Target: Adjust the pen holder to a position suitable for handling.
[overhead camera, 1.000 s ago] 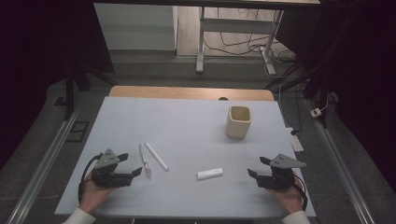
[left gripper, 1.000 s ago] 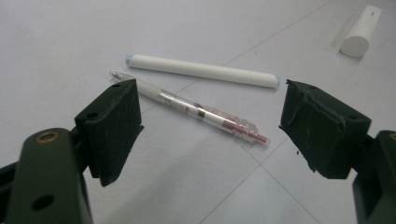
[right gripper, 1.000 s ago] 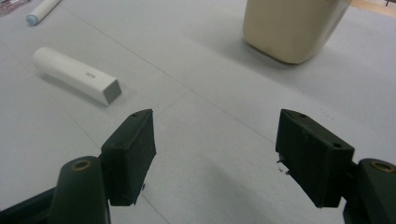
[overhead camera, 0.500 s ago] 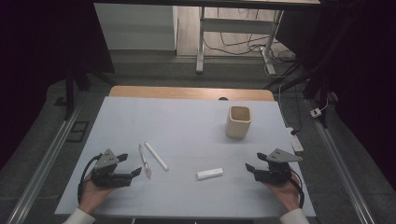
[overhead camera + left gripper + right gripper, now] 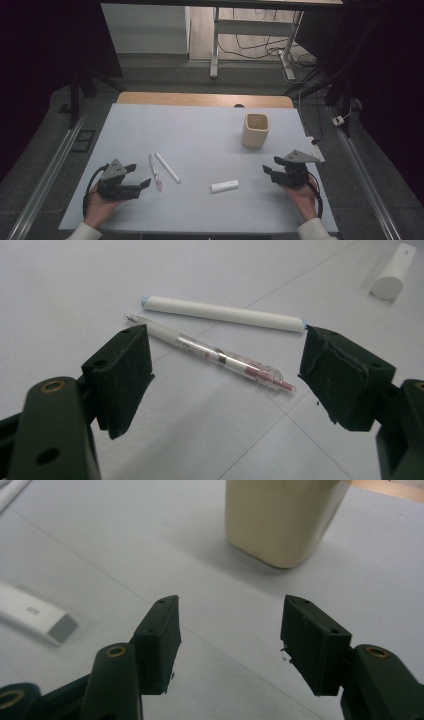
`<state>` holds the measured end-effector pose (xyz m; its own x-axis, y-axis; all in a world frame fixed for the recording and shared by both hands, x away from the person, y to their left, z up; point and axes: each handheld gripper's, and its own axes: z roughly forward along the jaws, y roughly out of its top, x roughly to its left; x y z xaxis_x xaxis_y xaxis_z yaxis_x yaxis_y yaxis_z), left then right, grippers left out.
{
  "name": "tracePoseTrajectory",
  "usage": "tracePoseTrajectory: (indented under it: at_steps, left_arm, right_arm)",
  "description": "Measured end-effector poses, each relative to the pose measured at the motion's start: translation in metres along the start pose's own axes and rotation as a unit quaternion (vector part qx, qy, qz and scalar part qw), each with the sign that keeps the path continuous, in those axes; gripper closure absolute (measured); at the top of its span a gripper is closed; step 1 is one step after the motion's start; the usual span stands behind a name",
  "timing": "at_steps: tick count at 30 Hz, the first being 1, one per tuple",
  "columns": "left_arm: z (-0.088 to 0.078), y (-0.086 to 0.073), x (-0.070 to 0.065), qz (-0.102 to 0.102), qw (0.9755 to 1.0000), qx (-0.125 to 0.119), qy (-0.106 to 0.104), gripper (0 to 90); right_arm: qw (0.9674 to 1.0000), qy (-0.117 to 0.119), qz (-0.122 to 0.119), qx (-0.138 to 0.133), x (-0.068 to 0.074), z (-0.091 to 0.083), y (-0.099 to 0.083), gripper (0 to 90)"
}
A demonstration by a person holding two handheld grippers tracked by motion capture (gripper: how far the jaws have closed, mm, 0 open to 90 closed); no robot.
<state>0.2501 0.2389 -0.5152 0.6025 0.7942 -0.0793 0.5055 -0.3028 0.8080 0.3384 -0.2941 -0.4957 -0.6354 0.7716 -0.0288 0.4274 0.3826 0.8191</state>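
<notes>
My left gripper [image 5: 139, 175] rests at the near left of the table, open, and the left gripper view shows its jaws [image 5: 227, 365] wide apart. Just beyond them lie a clear pen with a red inside [image 5: 154, 172] [image 5: 210, 352] and a white marker [image 5: 167, 167] [image 5: 222, 314]. My right gripper [image 5: 270, 165] is at the near right, pointing left, open [image 5: 231, 615]. Its jaws have just been closing a little, with nothing between them. A short white stick [image 5: 224, 186] [image 5: 35, 615] lies to its left. A beige cup [image 5: 255, 130] [image 5: 280, 515] stands beyond it.
A pale mat [image 5: 200, 135] covers the table, with a wooden strip [image 5: 200, 99] along the far edge. Metal rails run down both sides. A white table frame and loose cables stand on the floor beyond.
My right gripper has moved away from the person and slightly left, towards the cup, and its jaws have narrowed a little. The left gripper and the objects have stayed put.
</notes>
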Motion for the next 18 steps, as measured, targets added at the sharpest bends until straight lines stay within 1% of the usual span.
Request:
tracePoseTrajectory:
  at_steps: [4,6,8,10,11,16,18]
  left_arm:
    - [0.001,0.000,-0.001,0.003,1.0000,0.001,0.001,21.2]
    - [0.002,0.000,-0.001,0.004,1.0000,0.003,0.001,21.2]
    - [0.003,0.001,0.000,0.003,1.0000,0.004,0.001,21.2]
    - [0.003,0.000,0.000,0.003,1.0000,0.005,0.002,21.2]
    - [0.002,0.000,-0.001,0.003,1.0000,0.005,0.002,21.2]
    - [0.001,0.000,-0.001,0.002,1.0000,0.003,0.003,21.3]
    - [0.001,0.000,-0.001,0.002,1.0000,0.003,0.003,21.3]
  right_arm:
    - [0.9997,-0.021,0.009,0.005,-0.007,0.005,0.003,44.2]
    - [0.9995,-0.027,0.016,0.001,-0.010,0.007,0.005,46.5]
    - [0.9993,-0.034,0.016,0.004,-0.014,0.011,0.008,48.4]
    - [0.9993,-0.035,0.017,0.003,-0.016,0.014,0.011,50.8]
    - [0.9991,-0.038,0.015,0.005,-0.018,0.015,0.012,52.0]
    - [0.9985,-0.047,0.025,0.010,-0.026,0.022,0.019,61.1]
    - [0.9985,-0.047,0.028,0.005,-0.028,0.024,0.019,64.4]
